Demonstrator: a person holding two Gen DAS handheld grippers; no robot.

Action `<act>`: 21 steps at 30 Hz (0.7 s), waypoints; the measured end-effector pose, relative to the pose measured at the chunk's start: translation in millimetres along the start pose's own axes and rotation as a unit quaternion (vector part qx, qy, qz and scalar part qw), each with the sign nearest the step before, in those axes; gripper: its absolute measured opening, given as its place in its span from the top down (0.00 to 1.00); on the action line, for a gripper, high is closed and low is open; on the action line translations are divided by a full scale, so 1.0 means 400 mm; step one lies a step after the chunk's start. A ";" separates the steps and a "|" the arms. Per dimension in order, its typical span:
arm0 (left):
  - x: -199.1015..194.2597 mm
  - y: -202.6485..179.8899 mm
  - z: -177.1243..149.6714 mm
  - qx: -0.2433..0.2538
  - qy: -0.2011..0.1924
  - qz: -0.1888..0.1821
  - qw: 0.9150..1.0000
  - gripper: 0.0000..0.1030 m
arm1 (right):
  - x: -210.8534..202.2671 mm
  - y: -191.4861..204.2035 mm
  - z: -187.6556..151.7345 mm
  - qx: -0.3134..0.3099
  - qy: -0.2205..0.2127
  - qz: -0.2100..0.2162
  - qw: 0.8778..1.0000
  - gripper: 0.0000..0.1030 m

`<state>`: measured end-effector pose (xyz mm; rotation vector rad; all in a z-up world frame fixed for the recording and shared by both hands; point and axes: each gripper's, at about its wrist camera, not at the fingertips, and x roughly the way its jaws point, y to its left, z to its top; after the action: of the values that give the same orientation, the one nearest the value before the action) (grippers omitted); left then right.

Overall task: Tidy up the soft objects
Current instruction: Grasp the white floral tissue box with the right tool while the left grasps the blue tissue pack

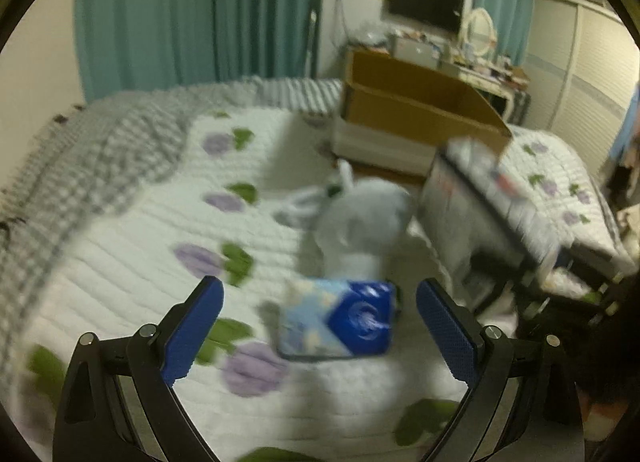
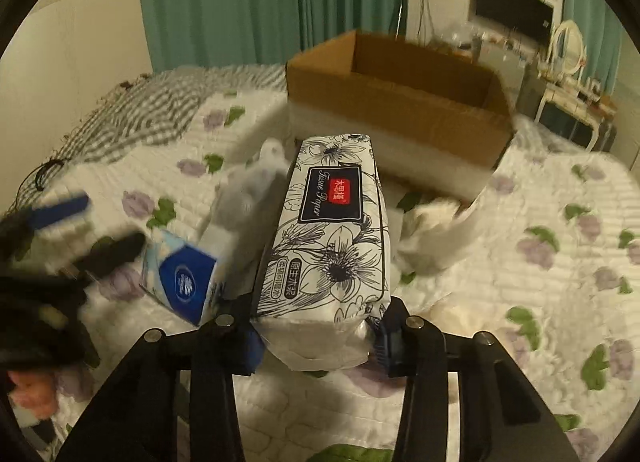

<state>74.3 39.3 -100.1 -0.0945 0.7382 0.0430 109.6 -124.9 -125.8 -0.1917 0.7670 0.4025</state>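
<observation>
My right gripper (image 2: pixel 320 338) is shut on a floral black-and-white tissue pack (image 2: pixel 328 246) and holds it above the bed, pointing toward the open cardboard box (image 2: pixel 396 102). The pack also shows blurred in the left wrist view (image 1: pixel 484 198). My left gripper (image 1: pixel 320 326) is open, its blue pads either side of a blue tissue pack (image 1: pixel 340 318) lying on the quilt, not touching it. That pack also shows in the right wrist view (image 2: pixel 180 274). A grey plush toy (image 1: pixel 360 226) lies just beyond it.
The bed has a white quilt with purple flowers (image 1: pixel 160 222) and a grey checked blanket (image 1: pixel 100 150) at the far left. A white soft object (image 2: pixel 432 234) lies by the box. A cluttered desk with a monitor (image 1: pixel 428 2) stands behind.
</observation>
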 end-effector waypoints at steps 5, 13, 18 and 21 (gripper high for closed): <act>0.061 -0.041 -0.026 0.011 0.044 -0.024 0.999 0.05 | -0.064 -0.042 0.026 0.023 -0.044 -0.009 0.999 0.60; 0.142 -0.059 -0.054 0.021 0.097 -0.009 0.995 0.29 | -0.058 -0.101 0.016 0.061 -0.031 -0.004 0.998 0.60; 0.131 -0.073 -0.058 0.030 0.095 -0.027 0.995 0.30 | -0.055 -0.100 -0.003 0.052 -0.026 -0.017 0.998 0.60; 0.090 -0.074 -0.055 0.027 0.076 -0.024 0.996 0.30 | -0.085 -0.103 -0.009 0.052 -0.035 -0.019 0.998 0.60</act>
<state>88.2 7.8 -138.5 -0.0633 0.8879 -0.0305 102.6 -172.9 -103.4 -0.0941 0.7130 0.3296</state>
